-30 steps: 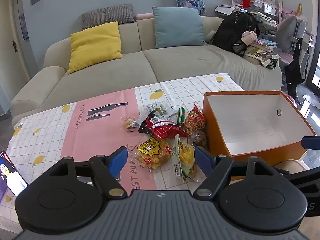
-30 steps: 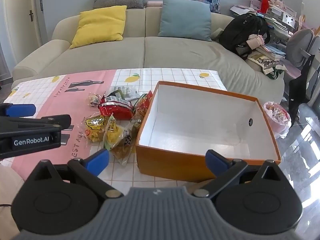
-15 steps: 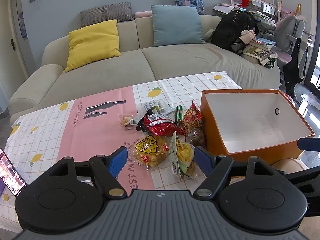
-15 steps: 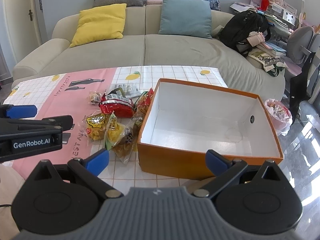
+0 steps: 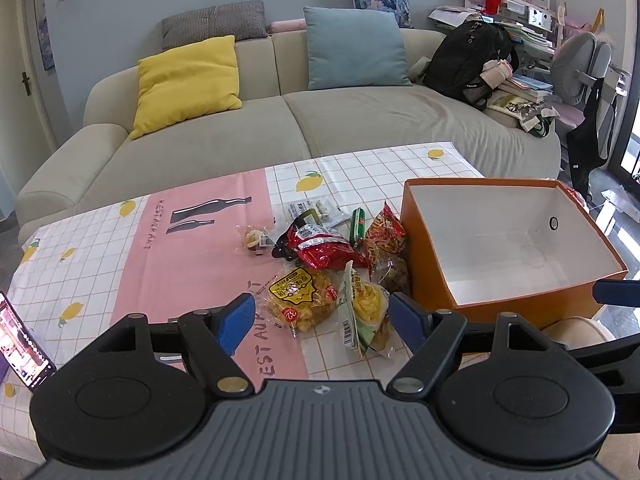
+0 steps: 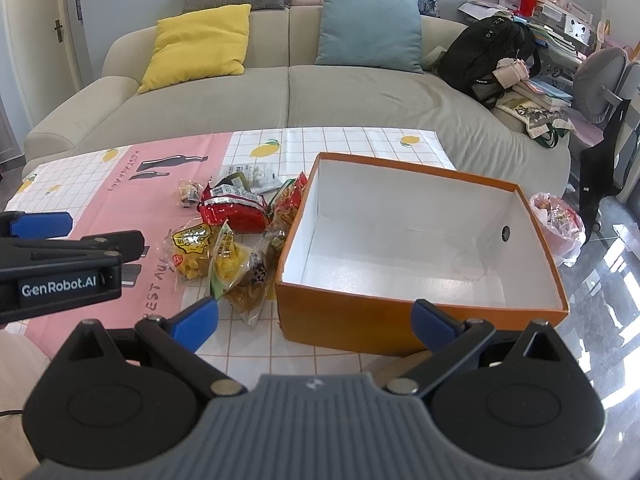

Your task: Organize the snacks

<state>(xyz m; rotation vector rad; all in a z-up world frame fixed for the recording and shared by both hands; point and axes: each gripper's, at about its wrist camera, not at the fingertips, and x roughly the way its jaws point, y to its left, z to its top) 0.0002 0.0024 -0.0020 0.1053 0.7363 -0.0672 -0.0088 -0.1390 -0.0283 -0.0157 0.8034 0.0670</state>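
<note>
- We find the left gripper (image 5: 322, 318) released, its blue fingers spread wide with nothing between them, held above the near edge of the table (image 5: 80, 256).
- We find the right gripper (image 6: 314, 320) likewise spread and empty, positioned over the near wall of the orange box (image 6: 344, 312).
- The snack pile lies on the tablecloth just left of the box, ahead of the left gripper.
- We note the yellow snack bag (image 5: 298, 298) nearest the left gripper's left finger, and the green-edged packet (image 5: 362, 312) just ahead of its right finger; whether either finger touches a packet we cannot tell.
- Behind these sit the red bag (image 5: 324, 246), an orange-red bag (image 5: 386, 234) leaning against the box's left wall, a green stick packet (image 5: 357, 222), a clear packet (image 5: 314, 210), and a small wrapped pastry (image 5: 255, 237) set slightly apart to the left.
- The box stands open, white inside, with no snack in it.
- From the right wrist view, the pile lies ahead and left of the right gripper.
- A lit phone (image 5: 20, 350) stands at the table's left near corner.
</note>
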